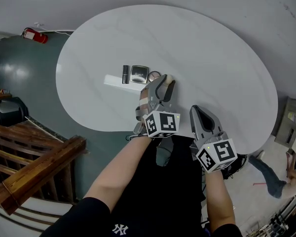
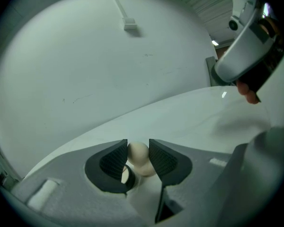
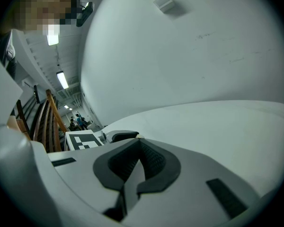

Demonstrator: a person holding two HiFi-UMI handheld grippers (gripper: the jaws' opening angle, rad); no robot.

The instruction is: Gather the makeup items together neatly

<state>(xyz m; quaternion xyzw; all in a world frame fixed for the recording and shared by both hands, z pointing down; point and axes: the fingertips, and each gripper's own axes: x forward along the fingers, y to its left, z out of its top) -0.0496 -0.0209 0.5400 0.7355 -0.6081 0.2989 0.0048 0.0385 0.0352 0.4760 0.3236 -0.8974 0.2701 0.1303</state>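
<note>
On the white oval table (image 1: 222, 63) a black lipstick tube (image 1: 125, 74), a dark square compact (image 1: 139, 74) and a small round item (image 1: 154, 76) lie side by side. Just right of them my left gripper (image 1: 166, 81) is shut on a beige egg-shaped makeup sponge (image 1: 169, 76). In the left gripper view the sponge (image 2: 138, 154) sits pinched between the ribbed pads (image 2: 114, 161) of that gripper (image 2: 138, 148). My right gripper (image 1: 202, 113) hovers near the table's front edge, jaws shut with nothing in them; its own view shows the gripper (image 3: 139, 144) over bare tabletop.
A red fire extinguisher (image 1: 35, 35) lies on the floor at far left. A wooden railing (image 1: 34, 172) runs along the lower left. A person's leg (image 1: 266, 174) shows on the floor at right. The table's front edge (image 1: 113, 130) is beneath my forearms.
</note>
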